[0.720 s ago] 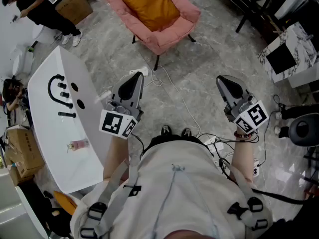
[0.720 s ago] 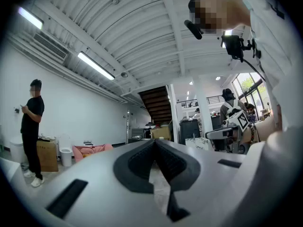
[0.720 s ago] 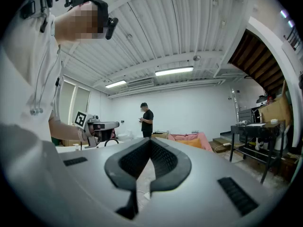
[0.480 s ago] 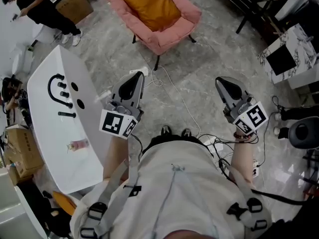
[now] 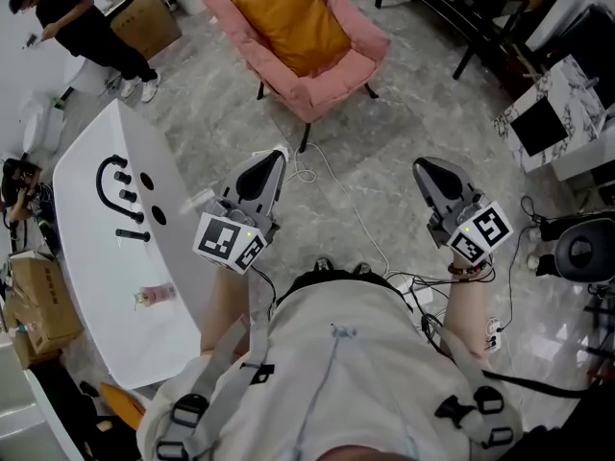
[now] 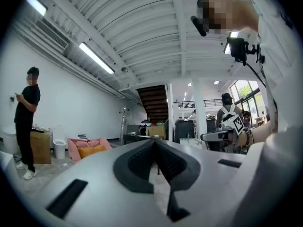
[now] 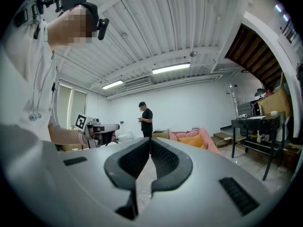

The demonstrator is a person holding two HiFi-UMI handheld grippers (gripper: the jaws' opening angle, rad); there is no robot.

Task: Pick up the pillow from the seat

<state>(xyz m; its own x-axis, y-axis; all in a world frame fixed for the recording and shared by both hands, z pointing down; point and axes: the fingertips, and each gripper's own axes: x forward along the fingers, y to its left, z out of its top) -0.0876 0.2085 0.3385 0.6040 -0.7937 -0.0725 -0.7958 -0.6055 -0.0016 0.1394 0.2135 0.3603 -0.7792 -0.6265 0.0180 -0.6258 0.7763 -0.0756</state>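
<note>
An orange pillow [image 5: 291,22] lies on the seat of a pink armchair [image 5: 317,84] at the top of the head view, well beyond both grippers. It shows small in the left gripper view as the orange pillow [image 6: 91,151] and in the right gripper view as the orange pillow [image 7: 192,141]. My left gripper [image 5: 272,159] is held over the floor, shut and empty, pointing toward the chair. To the right my right gripper [image 5: 424,168] is also shut with nothing in it. In both gripper views the jaws meet.
A white table [image 5: 115,257] with black parts and a pink bottle [image 5: 154,297] stands at the left. Cables [image 5: 336,185] trail over the marble floor. A person in black [image 5: 82,27] stands top left. Cardboard boxes [image 5: 38,301], dark tables [image 5: 461,8] and a marbled box [image 5: 557,104] ring the room.
The view has shifted slightly: the chair and pillow sit a bit lower in the head view, and both grippers have edged forward toward the chair. Both stay shut.
</note>
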